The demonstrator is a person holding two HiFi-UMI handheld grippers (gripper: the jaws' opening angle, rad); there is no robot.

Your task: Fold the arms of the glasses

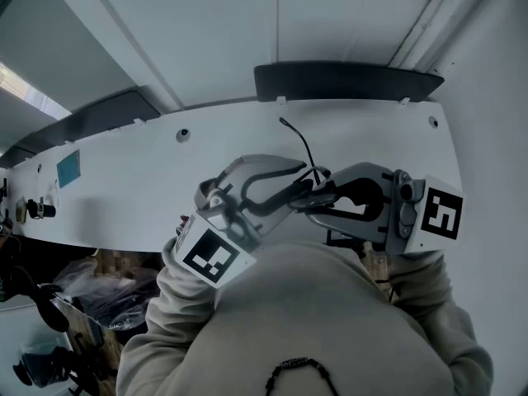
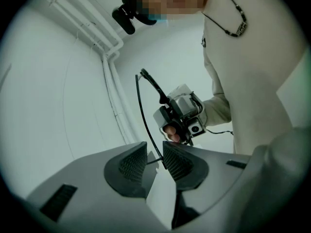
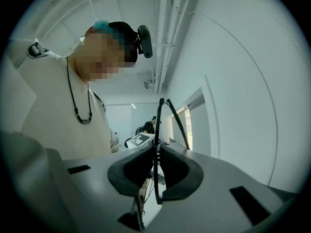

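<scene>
Glasses: a thin black-framed pair (image 1: 305, 148) is held up in the air between the two grippers, above the white tabletop and clear of it. One arm curves up toward the table's far edge.
Right gripper: the jaws of the right gripper (image 3: 156, 152) are clamped on the frame. Both pads press the thin black rim, and two dark strands rise out of the grip.
Left gripper: the jaws of the left gripper (image 2: 154, 152) stand parted with a clear gap. A thin black arm of the glasses runs through the gap, lying against the pad on that view's right and apart from the other pad.
Grippers together: their tips face each other, close, in front of the person's chest.
Hand: fingers (image 2: 172, 132) wrap the right gripper's handle.
Tabletop: white (image 1: 124, 180), with a teal sticker (image 1: 68, 167) near its left end and a dark strip (image 1: 346, 81) beyond its far edge.
Person: pale sleeves and a black bead necklace (image 1: 301, 370).
</scene>
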